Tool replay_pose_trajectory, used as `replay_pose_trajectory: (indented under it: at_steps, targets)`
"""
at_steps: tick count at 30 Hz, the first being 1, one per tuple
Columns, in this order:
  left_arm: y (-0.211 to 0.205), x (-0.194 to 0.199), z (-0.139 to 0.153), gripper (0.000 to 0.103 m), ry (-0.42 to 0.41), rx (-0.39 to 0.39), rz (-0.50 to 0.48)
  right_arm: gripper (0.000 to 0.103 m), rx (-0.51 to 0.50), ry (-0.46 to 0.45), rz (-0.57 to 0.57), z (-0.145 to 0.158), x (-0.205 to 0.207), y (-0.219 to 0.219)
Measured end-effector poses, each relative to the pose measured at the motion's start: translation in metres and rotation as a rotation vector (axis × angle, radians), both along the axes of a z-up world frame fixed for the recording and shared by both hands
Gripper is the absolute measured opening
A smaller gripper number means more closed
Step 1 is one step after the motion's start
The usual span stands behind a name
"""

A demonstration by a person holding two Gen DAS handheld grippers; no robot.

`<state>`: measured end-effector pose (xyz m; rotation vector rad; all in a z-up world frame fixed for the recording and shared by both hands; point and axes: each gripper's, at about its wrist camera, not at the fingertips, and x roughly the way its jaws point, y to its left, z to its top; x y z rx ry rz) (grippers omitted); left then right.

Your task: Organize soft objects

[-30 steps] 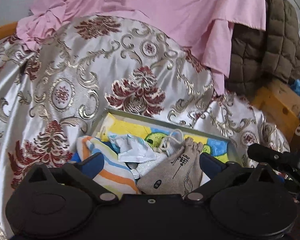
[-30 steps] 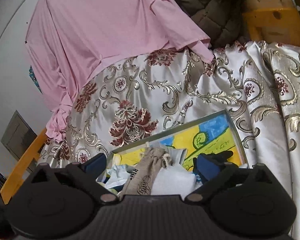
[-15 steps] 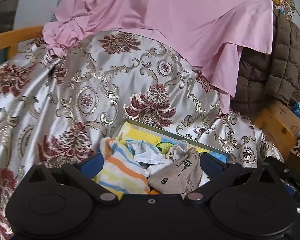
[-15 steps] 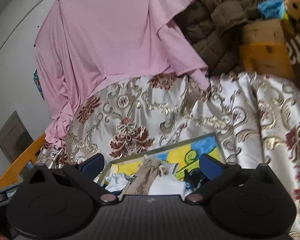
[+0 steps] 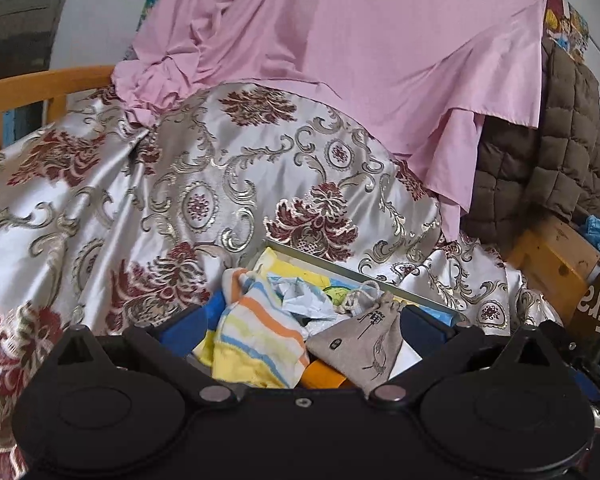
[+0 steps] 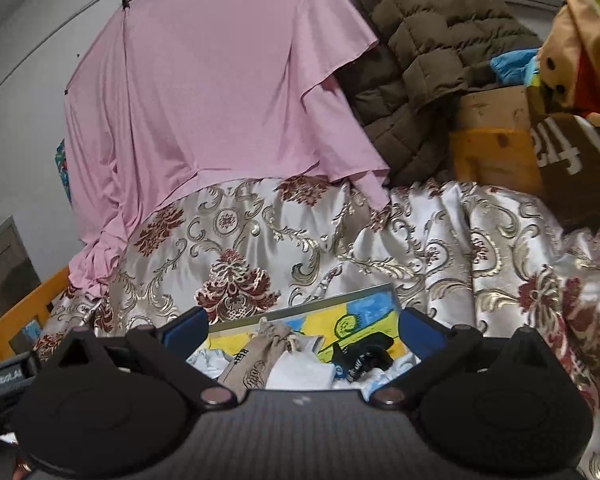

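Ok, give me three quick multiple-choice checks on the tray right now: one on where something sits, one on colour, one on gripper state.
1. Where does the beige drawstring pouch lie?
A. in the tray among the other soft items
B. on the pink sheet
C. on the brown quilted jacket

2. What colours stripe the striped cloth?
A. red and black
B. orange, yellow and blue on white
C. green and purple

3. How do the left gripper and right gripper stand?
A. both shut on cloth
B. left shut, right open
C. both open, holding nothing

Answers: 1 A, the pouch rests inside the tray's rim beside the cloth. 2 B, those bands show plainly in the left wrist view. 3 C, each pair of blue fingers is spread wide with the items lying loose between them.
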<state>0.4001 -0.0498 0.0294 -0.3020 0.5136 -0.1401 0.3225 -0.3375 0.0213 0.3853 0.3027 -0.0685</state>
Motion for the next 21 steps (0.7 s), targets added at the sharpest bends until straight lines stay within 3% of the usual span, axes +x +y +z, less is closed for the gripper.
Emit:
replay_pose_trajectory:
  at_steps: [10,16,21]
  targets:
    - [0.007,-0.041,0.001,0.102,-0.033,0.070,0.022,0.103,-0.042,-0.049,-0.006,0.006,-0.033,0.008]
    - [0.015,-0.066,0.001,0.102,-0.043,0.098,0.019,0.103,-0.064,-0.025,0.000,0.000,-0.048,0.016]
    - [0.030,-0.085,-0.006,0.102,-0.055,0.062,0.052,0.103,-0.080,-0.011,0.014,-0.004,-0.061,0.024]
